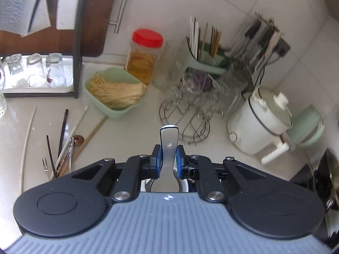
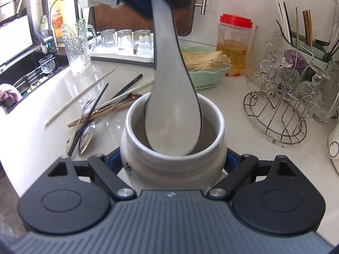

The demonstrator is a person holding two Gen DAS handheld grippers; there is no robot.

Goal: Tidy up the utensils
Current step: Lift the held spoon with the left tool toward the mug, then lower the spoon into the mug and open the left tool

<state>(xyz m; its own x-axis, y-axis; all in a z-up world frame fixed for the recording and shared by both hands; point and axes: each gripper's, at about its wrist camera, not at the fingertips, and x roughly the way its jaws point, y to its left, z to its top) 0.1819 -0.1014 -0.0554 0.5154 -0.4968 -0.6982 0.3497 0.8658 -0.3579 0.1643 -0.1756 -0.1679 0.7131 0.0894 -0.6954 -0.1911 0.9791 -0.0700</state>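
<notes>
My left gripper point(image 1: 168, 158) is shut on the handle of a white ceramic spoon point(image 1: 168, 148) with a dark rim. In the right wrist view the spoon point(image 2: 172, 114) hangs bowl-down, its bowl inside the mouth of a white ceramic jar point(image 2: 169, 165). My right gripper point(image 2: 172, 160) is shut on the jar's sides and holds it upright. Loose chopsticks point(image 2: 84, 97), a metal spoon point(image 2: 86, 135) and a small fork lie in a heap on the counter left of the jar; they also show in the left wrist view point(image 1: 63, 148).
A green basket of dried strands point(image 2: 203, 69), a red-lidded jar point(image 2: 234, 46), a wire rack of glasses point(image 2: 281, 97) and a green chopstick holder point(image 2: 305, 42) stand behind. A tray of upturned glasses point(image 2: 127, 42) and a sink point(image 2: 25, 72) are at left. A white cooker point(image 1: 260, 122) stands right.
</notes>
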